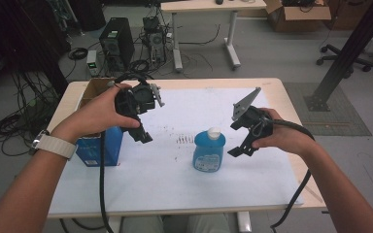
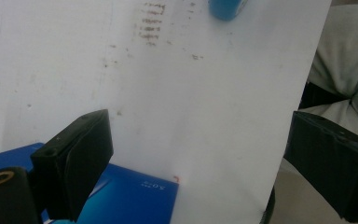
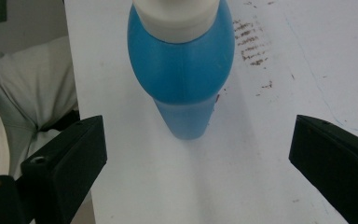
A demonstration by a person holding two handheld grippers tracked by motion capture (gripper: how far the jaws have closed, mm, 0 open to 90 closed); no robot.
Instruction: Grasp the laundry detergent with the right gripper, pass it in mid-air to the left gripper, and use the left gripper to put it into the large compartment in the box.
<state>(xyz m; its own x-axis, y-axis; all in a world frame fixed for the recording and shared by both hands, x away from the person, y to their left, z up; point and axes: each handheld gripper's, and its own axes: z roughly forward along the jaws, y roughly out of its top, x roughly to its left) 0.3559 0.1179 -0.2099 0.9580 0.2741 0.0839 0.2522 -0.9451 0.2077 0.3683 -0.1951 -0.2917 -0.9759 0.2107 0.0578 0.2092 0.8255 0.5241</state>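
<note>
If the right gripper (image 1: 239, 145), jaws wide and empty, nudges the blue bottle (image 1: 209, 149) from three o'clock, it may topple; left gripper (image 1: 143, 133) likewise gapes empty.

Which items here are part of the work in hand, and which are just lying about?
In the job: blue bottle, right gripper open above it, left gripper open near the blue box.
Lying about: computer tower, cardboard box, office chair.
</note>
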